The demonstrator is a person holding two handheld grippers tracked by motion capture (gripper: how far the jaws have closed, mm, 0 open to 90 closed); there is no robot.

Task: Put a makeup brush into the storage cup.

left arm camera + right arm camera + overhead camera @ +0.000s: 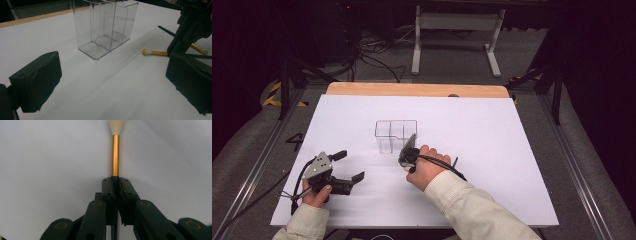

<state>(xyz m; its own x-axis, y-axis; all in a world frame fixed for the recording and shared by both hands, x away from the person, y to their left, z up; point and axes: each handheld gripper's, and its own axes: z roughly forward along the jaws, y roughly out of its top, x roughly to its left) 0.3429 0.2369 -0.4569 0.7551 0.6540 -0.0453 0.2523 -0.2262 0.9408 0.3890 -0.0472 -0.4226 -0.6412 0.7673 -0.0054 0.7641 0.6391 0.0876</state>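
Observation:
My right gripper (115, 181) is shut on a makeup brush with a gold ferrule (115, 155) and a pale tip, which lies on the white board. From the left gripper view, that brush (155, 53) sticks out leftward from under the right gripper (175, 48). A second gold brush (198, 48) lies just behind it. In the high view the right gripper (406, 159) is at the front right corner of a clear divided organizer (396, 136). My left gripper (352, 165) rests open at the front left, its pads (37, 80) wide apart and holding nothing.
The white board (492, 140) covers a wooden table whose far edge (417, 89) shows. A thin black brush handle (454, 162) lies right of the right hand. Beyond the table stand a white desk frame (457, 30) and floor cables.

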